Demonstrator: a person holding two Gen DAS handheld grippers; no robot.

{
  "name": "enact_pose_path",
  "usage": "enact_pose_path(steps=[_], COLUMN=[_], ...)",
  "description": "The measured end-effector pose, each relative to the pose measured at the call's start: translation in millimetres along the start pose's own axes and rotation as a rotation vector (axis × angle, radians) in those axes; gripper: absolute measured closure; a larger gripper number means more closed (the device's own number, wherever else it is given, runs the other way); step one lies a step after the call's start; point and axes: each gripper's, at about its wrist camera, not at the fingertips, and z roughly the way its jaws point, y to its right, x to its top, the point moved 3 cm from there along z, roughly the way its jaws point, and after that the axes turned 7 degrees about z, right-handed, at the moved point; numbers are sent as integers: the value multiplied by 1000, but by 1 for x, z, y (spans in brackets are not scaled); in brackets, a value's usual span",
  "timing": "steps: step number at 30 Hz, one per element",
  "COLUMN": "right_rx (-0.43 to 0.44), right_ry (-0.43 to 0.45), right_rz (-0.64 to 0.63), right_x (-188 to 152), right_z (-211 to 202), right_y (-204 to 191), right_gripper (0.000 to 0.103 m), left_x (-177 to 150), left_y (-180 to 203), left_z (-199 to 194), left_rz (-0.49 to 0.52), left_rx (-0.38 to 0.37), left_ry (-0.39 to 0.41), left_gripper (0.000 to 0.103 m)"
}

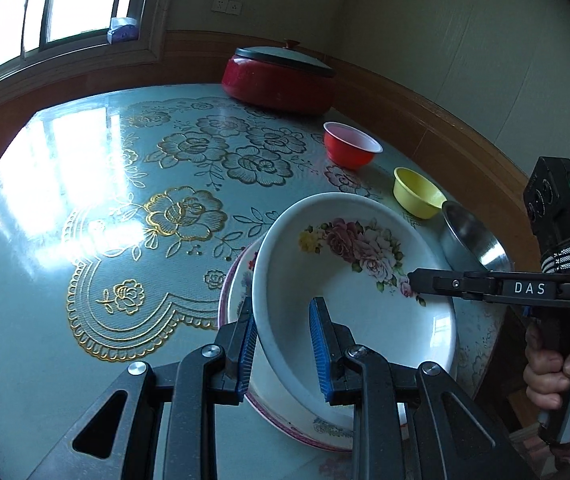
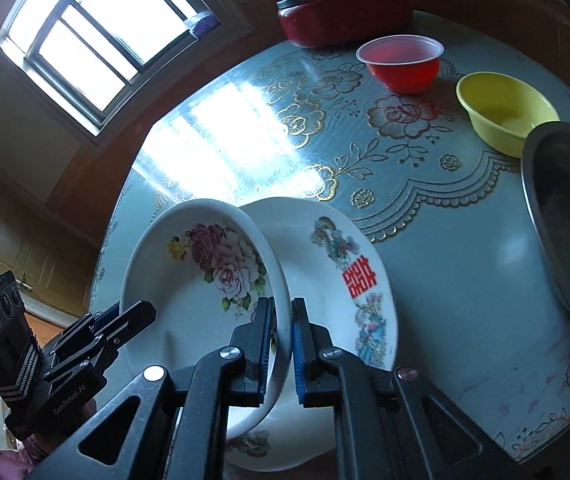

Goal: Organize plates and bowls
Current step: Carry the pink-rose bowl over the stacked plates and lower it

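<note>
Stacking step: rose bowl gripped at opposite rims by left gripper and right gripper, tilted over plate. Next, probably: lower level, release.

The setting is a home dining room. The desk carries a glossy, gold-printed floral cover, and a lidded red cooking pot stands at its far edge against the wall. Behind the desk run brown wood wainscoting and a wall socket, with a wood-framed window to the left of the pot.
</note>
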Motion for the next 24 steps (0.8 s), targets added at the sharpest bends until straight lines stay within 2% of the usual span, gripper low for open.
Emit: enact_pose_path(steps=[8, 18, 24], right_rx=[-62, -94, -112], right_ry=[-20, 16, 0], right_rz=[0, -12, -18], right_x=[-9, -7, -6], right_z=[6, 5, 12], right_y=[9, 9, 8], right_gripper=[92, 92, 89], left_x=[-8, -5, -5], left_y=[4, 6, 2], left_z=[12, 10, 13], left_rz=[1, 28, 23], left_rx=[-15, -9, 2], left_ry=[-55, -42, -55], left_gripper=[77, 77, 77])
